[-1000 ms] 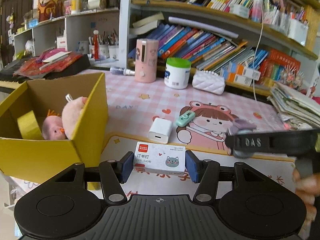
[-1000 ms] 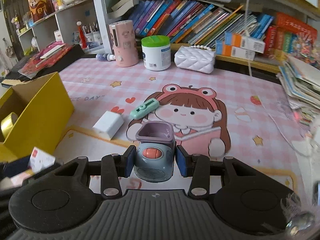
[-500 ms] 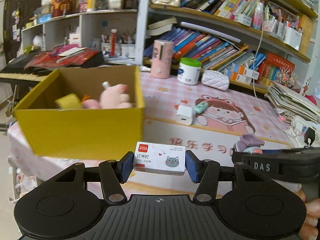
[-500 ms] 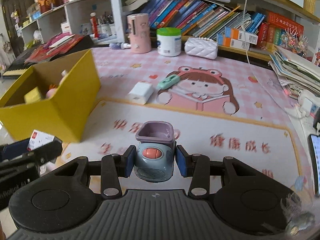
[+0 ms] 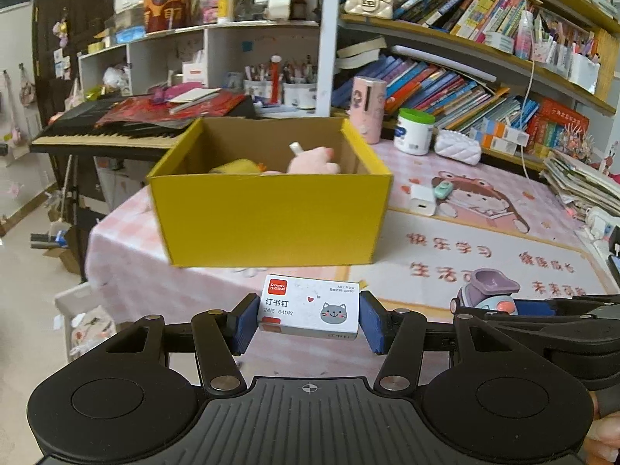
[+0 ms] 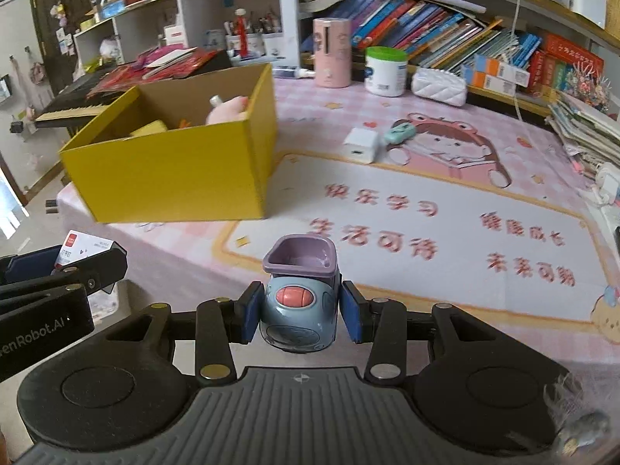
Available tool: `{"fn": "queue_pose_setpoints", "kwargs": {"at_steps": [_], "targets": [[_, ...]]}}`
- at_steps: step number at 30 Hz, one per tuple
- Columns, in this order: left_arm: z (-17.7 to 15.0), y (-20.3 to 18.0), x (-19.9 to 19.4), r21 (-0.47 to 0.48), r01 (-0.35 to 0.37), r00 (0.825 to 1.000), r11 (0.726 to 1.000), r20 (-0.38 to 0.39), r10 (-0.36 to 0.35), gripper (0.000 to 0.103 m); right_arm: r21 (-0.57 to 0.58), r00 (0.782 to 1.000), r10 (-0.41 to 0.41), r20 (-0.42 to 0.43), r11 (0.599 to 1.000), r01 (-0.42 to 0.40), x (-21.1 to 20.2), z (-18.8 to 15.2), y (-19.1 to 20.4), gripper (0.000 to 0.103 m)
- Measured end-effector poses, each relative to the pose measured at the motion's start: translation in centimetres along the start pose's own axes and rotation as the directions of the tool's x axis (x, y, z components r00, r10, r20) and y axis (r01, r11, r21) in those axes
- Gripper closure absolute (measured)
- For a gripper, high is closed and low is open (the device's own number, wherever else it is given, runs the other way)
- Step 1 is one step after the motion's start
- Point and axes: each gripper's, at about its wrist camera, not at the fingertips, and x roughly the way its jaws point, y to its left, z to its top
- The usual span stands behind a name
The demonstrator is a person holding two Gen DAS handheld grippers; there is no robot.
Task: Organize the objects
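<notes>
We pulled both grippers back from the table; the yellow box (image 5: 271, 209) now sat frame centre, farther off. Left gripper (image 5: 308, 319) clamped the staple box (image 5: 310, 306), right gripper (image 6: 298, 312) the toy car (image 6: 298, 302). Neither was boxed yet.

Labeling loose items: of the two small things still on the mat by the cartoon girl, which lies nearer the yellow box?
The white charger block. It sits on the box side, with the mint-green gadget just beyond it, closer to the girl print.
</notes>
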Motion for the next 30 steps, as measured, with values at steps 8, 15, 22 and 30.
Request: {"fn": "queue_pose_setpoints", "kwargs": {"at_steps": [8, 15, 22, 30], "targets": [[-0.6, 3.3, -1.8, -0.024, -0.025, 0.999, 0.999, 0.023, 0.026, 0.050, -0.028, 1.000, 0.025, -0.004, 0.999, -0.025, -0.7, -0.5, 3.9, 0.063], [-0.5, 5.6, -2.9, -0.063, -0.044, 0.998, 0.997, 0.050, 0.047, 0.050, -0.068, 0.999, 0.039, 0.009, 0.997, -0.039, -1.2, -0.2, 6.3, 0.063], [0.0, 6.7, -3.6, -0.097, -0.066, 0.994, 0.993, 0.084, 0.074, 0.050, -0.094, 0.998, 0.054, 0.031, 0.994, -0.051, -1.4, 0.6, 7.5, 0.063], [1.3, 6.5, -3.3, -0.107, -0.058, 0.991, 0.993, 0.117, 0.071, 0.050, -0.104, 0.997, 0.061, 0.052, 0.993, -0.055, -1.1, 1.7, 7.4, 0.063]]}}
